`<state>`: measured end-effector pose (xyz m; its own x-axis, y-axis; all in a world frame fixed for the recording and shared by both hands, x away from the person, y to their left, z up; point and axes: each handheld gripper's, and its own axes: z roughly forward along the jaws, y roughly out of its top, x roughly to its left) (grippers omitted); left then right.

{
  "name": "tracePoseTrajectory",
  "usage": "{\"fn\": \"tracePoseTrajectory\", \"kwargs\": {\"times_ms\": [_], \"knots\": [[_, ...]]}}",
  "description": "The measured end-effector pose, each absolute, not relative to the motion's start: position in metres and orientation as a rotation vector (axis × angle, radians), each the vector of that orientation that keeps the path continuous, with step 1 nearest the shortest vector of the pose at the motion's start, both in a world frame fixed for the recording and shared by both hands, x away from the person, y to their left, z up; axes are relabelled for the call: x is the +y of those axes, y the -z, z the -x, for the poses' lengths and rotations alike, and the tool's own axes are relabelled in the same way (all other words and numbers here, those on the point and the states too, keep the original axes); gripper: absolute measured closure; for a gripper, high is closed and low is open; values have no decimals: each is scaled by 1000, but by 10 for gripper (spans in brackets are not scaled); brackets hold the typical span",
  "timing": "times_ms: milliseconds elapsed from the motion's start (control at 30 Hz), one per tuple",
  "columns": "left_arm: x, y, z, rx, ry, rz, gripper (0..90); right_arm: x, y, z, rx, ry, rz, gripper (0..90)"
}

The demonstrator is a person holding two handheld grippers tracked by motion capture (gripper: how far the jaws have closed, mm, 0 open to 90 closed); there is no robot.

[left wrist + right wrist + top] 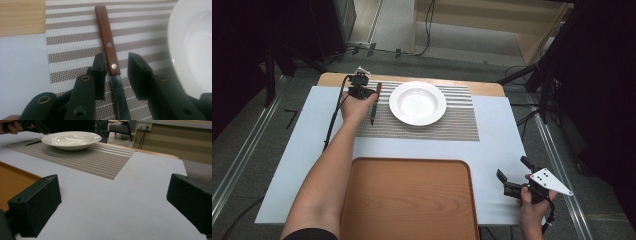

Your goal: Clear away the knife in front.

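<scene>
Surroundings: I am working at a table [502, 145] covered in pale sheet, with a striped woven placemat [452, 125] at its far side and a brown wooden tray [412, 200] lying near my body.
Beside the knife: a white deep plate [417, 102] is sitting on the placemat just to the right of the knife, and its rim is showing at the right edge of the left gripper view [192, 45].
In the way: nothing is lying between my left gripper and the knife; the plate is standing close beside it but apart.
Knife: the knife [110, 53] is lying flat on the placemat [72, 50], left of the plate, handle pointing away from me and blade running back under my left gripper [116, 72].
Left jaws: they are straddling the knife where handle meets blade; the left pad is sitting right against the handle, the right pad is standing off with a gap, so I am not pinching it yet.
Right jaws: my right gripper [512, 175] is hovering at the table's near right corner, well apart from the knife, its jaws spread wide with nothing between them.
Materials: the knife handle is reddish-brown wood with two metal rivets, the blade dull grey metal; the placemat is a mesh weave in brown and cream stripes; the plate is glossy and round; my pads are black blocks.
</scene>
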<state>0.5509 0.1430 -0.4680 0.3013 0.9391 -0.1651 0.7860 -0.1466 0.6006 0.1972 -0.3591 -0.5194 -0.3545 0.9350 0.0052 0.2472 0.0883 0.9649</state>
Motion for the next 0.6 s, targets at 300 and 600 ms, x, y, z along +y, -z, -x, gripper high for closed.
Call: {"fn": "tracePoseTrajectory", "kwargs": {"times_ms": [300,600], "knots": [[140,478,-556,1561,-335,-1998,684,-359,519,-197,1698,-1301,-1174,0],[133,483,-558,1570,-362,-2000,710,-359,519,-197,1697,-1301,-1174,0]]}}
